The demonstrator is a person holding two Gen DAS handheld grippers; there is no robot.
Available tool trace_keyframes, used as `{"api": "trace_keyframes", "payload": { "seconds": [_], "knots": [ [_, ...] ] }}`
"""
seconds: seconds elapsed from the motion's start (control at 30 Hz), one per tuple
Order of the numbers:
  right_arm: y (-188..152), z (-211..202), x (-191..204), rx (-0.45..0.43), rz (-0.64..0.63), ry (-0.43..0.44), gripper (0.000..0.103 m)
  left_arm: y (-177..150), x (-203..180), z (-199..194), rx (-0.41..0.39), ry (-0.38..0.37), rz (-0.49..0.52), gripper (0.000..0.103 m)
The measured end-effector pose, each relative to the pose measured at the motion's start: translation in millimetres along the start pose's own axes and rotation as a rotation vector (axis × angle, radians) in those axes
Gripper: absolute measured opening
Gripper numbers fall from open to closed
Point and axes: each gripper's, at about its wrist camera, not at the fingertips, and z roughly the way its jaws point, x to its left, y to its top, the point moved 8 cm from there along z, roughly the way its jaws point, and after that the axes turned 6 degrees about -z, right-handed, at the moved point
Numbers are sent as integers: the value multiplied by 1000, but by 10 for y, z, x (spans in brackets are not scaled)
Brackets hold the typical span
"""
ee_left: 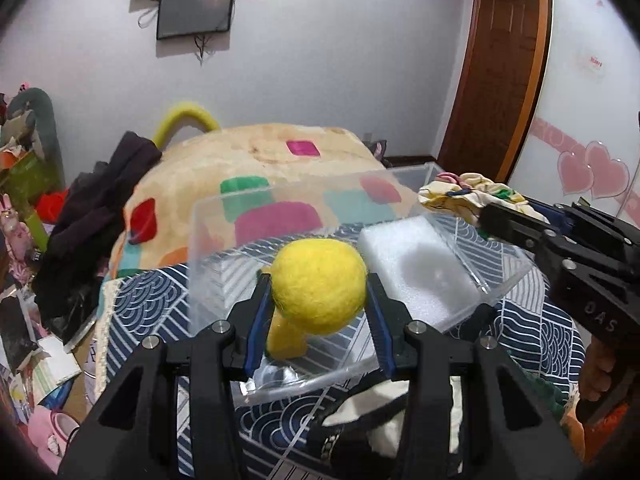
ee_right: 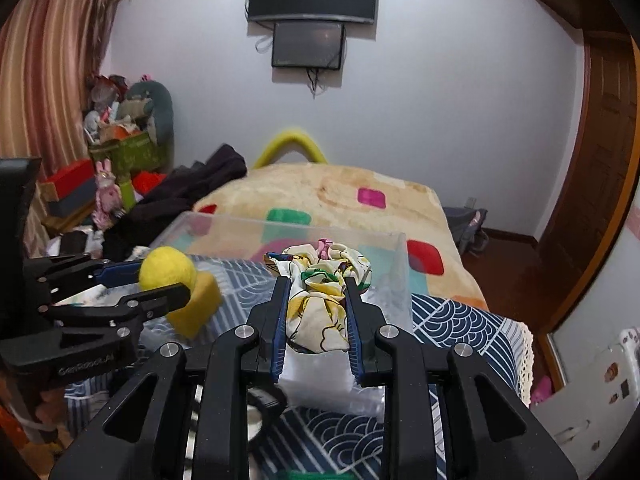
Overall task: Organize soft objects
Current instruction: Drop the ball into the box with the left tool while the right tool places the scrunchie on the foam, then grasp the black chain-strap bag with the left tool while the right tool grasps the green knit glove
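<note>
Yellow felt fills the middle of your left wrist view: a round woolly ball (ee_left: 319, 286) sits clamped between the two blue-lined fingers of your left gripper (ee_left: 319, 304), which is closed partway around it. Below the ball hangs a second yellow felt piece (ee_left: 285, 338), blockier in shape; whether the two are joined cannot be told. You hold this ball over a clear plastic bin (ee_left: 224, 216) that rests on a surface covered with a navy and white wave-patterned cloth (ee_left: 148, 300). Inside the bin, toward its right side, lies a white foam block (ee_left: 416, 268).

Your right gripper (ee_right: 317, 300) is closed narrowly on a bunched fabric scrunchie (ee_right: 320, 292), cream with yellow, green and blue print and a small pink bit at its far end. The scrunchie is held above the white foam block and the right part of the bin. In the left wrist view the same gripper enters from the right, with the scrunchie at its tips just over the bin's far right corner.

From the right wrist view, the left gripper and its yellow ball appear at the left, near the bin's left wall.

Beyond the bin lies a bed under a cream blanket (ee_right: 340, 196) with coloured squares. Dark clothes (ee_right: 192, 188) are heaped at its left edge, and two dark screens (ee_right: 312, 16) hang on the far wall.
</note>
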Motion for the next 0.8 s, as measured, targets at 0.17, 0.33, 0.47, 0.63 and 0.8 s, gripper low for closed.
{"api": "trace_keyframes", "payload": {
  "seconds": [0.17, 0.33, 0.47, 0.63, 0.8],
  "knots": [
    [-141, 198, -37, 68, -6, -17, 23, -34, -42, 201, 47, -18, 12, 44],
    [-282, 305, -76, 130, -5, -7, 24, -69, -28, 309, 68, 8, 24, 44],
    [-282, 261, -89, 139, 2, 6, 31, -88, -37, 315, 69, 23, 31, 45],
    [-228, 163, -117, 119, 4, 9, 48, -61, -47, 209, 47, 50, 41, 64],
    [-139, 45, -137, 84, 11, 7, 51, 7, -69, -10, 2, 65, 52, 75]
  ]
}}
